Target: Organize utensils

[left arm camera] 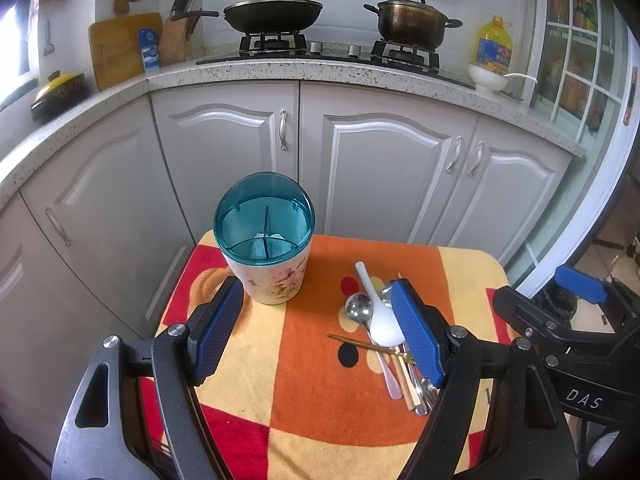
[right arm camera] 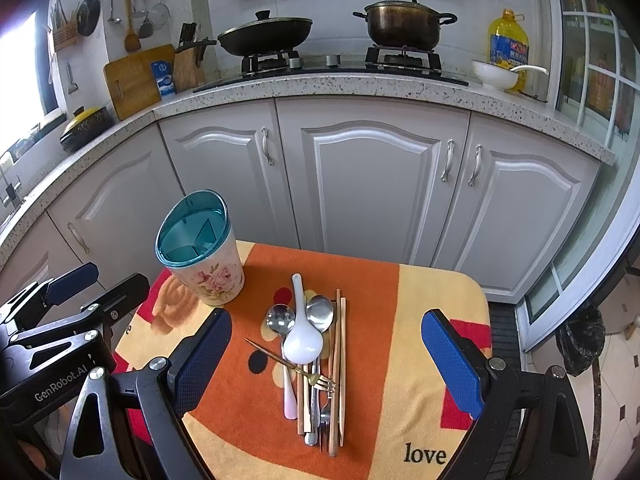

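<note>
- The utensils [right arm camera: 316, 364] lie in one overlapping pile on the cloth-covered desk [right arm camera: 420, 292], handles toward the cameras; the holder [right arm camera: 204, 256] stands upright at the desk's far left corner, well apart from the pile, and no utensil shows in it.
- The white spoon [right arm camera: 302, 336] looks ceramic: likely the heaviest piece, glazed and slippery, and it could chip if dropped. It rests on top, so I would take it first, by the narrow handle just above the bowl.
- The two steel spoons [right arm camera: 280, 320] are stiff, thin and smooth; they lie flat, so the jaws would have to pinch across the handle edges.
- The gold fork [right arm camera: 308, 372] lies slantwise over the other handles, light and easy to snag.
- The chopsticks [right arm camera: 340, 364] are light, stiff and apt to roll; better pinched at mid-length.
- The soft cloth should let jaw tips press in beside a handle.
- Right gripper [right arm camera: 326, 360]: jaws wide and holding nothing, the pile between them but nearer the left pad; how far above the pile they are, I cannot tell.
- Left gripper [left arm camera: 318, 332]: jaws wide, holding nothing; the holder stands just beyond its left pad, and the pile lies partly behind the right pad.
</note>
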